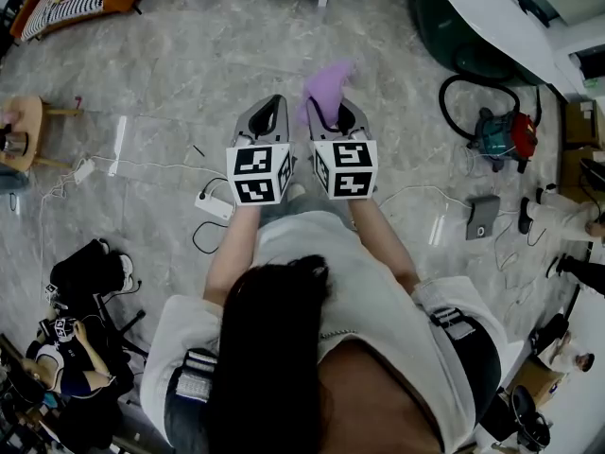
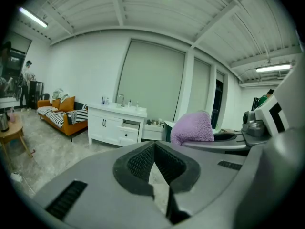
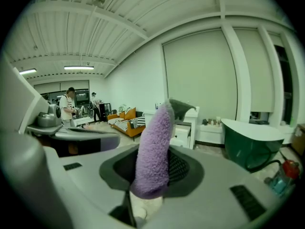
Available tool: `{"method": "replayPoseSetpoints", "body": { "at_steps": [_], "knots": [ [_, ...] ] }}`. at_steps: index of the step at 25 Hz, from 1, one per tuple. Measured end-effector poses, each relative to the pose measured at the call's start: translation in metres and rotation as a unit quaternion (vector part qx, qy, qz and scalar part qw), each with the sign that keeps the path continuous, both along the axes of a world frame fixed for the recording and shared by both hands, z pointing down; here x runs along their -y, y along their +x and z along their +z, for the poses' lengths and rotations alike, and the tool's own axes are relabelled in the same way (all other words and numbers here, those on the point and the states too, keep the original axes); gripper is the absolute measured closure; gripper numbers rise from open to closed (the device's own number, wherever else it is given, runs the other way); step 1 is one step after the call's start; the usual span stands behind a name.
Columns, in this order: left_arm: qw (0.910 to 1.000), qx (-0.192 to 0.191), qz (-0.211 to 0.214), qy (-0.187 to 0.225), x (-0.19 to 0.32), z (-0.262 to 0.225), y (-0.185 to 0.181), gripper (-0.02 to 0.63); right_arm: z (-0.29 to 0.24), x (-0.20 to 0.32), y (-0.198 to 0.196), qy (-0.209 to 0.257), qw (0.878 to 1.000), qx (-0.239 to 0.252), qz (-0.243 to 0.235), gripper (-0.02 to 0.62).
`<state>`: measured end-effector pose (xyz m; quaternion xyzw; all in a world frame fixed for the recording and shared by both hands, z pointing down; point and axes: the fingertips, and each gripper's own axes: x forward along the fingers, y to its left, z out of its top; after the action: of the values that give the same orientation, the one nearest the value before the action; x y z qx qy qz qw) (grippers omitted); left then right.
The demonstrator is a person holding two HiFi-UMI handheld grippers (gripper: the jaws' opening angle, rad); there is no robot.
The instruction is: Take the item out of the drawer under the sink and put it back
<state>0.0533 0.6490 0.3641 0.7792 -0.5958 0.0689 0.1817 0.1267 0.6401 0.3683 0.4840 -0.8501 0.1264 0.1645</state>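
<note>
A big room with a pale marbled floor [image 1: 170, 83] and a white ribbed ceiling lies around a person standing mid-floor. A purple cloth [image 3: 155, 147] is held up in the air in front of the person, clamped between the jaws of the right gripper [image 3: 157, 171], its fuzzy fold sticking out past the tips and a loose end flopping over at the top. In the head view it shows as a purple tuft above that gripper's marker cube. Just beside it, the left gripper [image 2: 155, 144] has its jaws pressed together with nothing between them. Both point out level and slightly down, side by side. Ahead, by the far edge of the floor, stands a white sink cabinet [image 2: 116, 123] with one drawer [image 2: 128, 126] pulled out a little. An orange sofa [image 2: 62, 113] sits to its left, a dark green tub [image 3: 250, 147] to its right. A red and teal vacuum cleaner [image 1: 501, 132] rests on the floor near the tub.
</note>
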Motion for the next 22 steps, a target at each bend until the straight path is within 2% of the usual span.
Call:
{"method": "replayPoseSetpoints", "body": {
  "at_steps": [8,12,22],
  "knots": [
    [0.9999,-0.015,-0.004,0.002,0.037,0.007,-0.021,0.603,0.004,0.039,-0.015,0.002,1.0,-0.009,0.007,0.462],
    [0.9997,-0.021,0.012,0.003,0.066,0.009,-0.031,0.603,0.007,0.065,-0.027,-0.003,1.0,-0.008,0.011,0.462],
    [0.9995,-0.024,0.017,-0.007,0.15,0.009,-0.07,0.603,0.009,0.146,-0.058,-0.009,0.999,-0.01,0.036,0.462]
  ]
}}
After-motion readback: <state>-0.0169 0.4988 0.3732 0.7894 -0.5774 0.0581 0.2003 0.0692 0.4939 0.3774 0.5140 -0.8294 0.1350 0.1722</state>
